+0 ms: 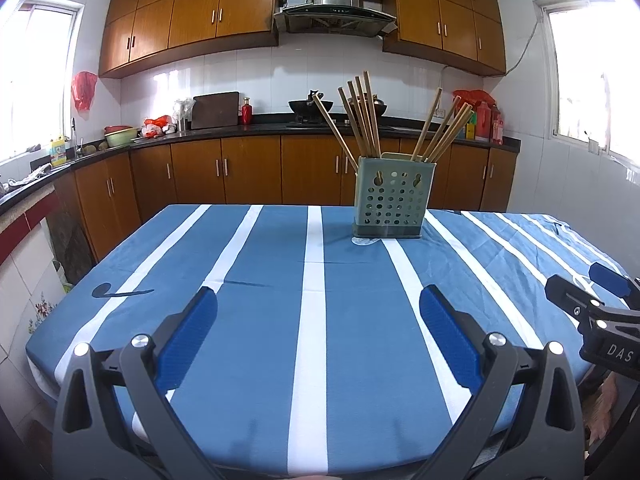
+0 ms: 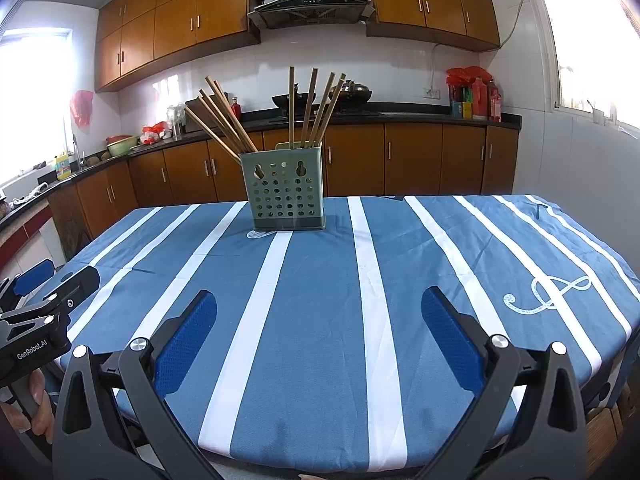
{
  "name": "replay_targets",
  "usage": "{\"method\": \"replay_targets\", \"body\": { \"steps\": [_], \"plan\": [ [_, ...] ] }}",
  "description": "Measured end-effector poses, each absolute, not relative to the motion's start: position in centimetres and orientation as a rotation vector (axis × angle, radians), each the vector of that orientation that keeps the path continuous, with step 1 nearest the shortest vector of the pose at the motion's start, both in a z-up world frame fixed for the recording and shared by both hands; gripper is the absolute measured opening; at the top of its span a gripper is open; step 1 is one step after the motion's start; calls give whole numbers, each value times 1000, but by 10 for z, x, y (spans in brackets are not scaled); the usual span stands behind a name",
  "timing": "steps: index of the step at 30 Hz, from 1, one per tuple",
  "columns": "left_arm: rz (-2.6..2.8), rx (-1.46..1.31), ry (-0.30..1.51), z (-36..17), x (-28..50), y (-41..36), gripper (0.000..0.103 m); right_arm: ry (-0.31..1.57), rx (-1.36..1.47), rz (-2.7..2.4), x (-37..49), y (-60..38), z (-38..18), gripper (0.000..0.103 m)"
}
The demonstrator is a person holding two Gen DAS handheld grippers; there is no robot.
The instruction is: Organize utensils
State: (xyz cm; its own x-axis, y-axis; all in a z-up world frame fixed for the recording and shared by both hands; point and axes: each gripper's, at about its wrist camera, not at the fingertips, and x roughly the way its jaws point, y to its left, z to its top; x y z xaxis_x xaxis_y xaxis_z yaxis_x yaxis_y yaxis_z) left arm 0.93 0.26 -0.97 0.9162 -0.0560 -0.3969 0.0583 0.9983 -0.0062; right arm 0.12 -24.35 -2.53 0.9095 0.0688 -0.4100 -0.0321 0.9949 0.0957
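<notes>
A pale green perforated utensil holder [image 1: 393, 197] [image 2: 286, 191] stands upright on the far part of the table. Several wooden chopsticks [image 1: 362, 118] [image 2: 224, 114] stick out of it in two fanned bunches. My left gripper [image 1: 318, 300] is open and empty, low over the near edge of the table, well short of the holder. My right gripper [image 2: 319, 300] is open and empty too, at the near edge. Each gripper shows at the side of the other's view: the right one [image 1: 588, 290] and the left one [image 2: 52, 280].
The table wears a blue cloth with white stripes [image 1: 312, 320] [image 2: 372, 300]. Behind it run brown kitchen cabinets and a dark counter [image 1: 240, 128] with woks, bottles and bowls. A window [image 2: 592, 40] is at the right.
</notes>
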Motion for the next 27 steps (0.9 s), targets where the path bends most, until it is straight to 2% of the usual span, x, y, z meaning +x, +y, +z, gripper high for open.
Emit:
{"method": "replay_targets", "body": {
  "steps": [27],
  "plan": [
    [-68, 7, 406, -11, 8, -1, 99, 426, 89, 52, 2, -244, -25, 101]
  ]
}}
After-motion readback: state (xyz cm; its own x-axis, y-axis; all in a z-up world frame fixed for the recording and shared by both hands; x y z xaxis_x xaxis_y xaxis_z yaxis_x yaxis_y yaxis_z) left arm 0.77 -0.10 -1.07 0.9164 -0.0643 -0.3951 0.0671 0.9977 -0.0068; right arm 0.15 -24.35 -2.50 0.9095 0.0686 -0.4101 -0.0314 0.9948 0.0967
